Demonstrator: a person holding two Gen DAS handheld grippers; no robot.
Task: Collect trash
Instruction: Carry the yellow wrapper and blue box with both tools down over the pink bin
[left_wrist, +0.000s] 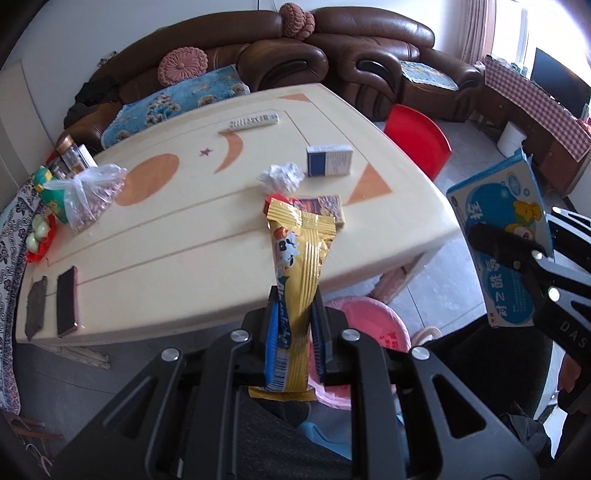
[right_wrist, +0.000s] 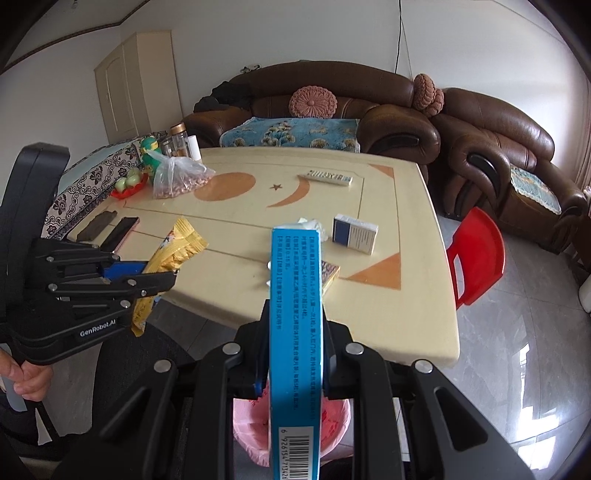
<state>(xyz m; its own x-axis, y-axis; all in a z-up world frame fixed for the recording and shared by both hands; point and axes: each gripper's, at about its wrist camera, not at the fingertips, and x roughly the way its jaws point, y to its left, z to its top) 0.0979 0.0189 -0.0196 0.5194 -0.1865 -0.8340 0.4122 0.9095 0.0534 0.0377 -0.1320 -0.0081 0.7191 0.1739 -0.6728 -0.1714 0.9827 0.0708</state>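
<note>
**Q:** Left wrist view: what is shown?

**A:** The left gripper (left_wrist: 293, 332) is clamped on a yellow snack wrapper (left_wrist: 295, 266), held upright off the near edge of the worktop (left_wrist: 184, 236), above a pink bin (left_wrist: 373, 325) on the floor. The film looks light, limp and slippery, so a mid-length pinch suits it. To the right, the right gripper (left_wrist: 517, 254) carries a blue carton (left_wrist: 506, 229). A crumpled tissue (left_wrist: 281, 177) (probably soft, nearly weightless) lies on the worktop near a white-and-blue box (left_wrist: 328, 159).

**Q:** And the right wrist view?

**A:** The right gripper (right_wrist: 295, 350) is closed across the flat faces of the blue carton (right_wrist: 295, 325), narrow edge towards the camera. It appears light and stiff, though likely crushable if squeezed hard. The pink bin (right_wrist: 332, 417) sits directly beneath. At left, the left gripper (right_wrist: 162, 277) holds the yellow snack wrapper (right_wrist: 173, 254).
</note>
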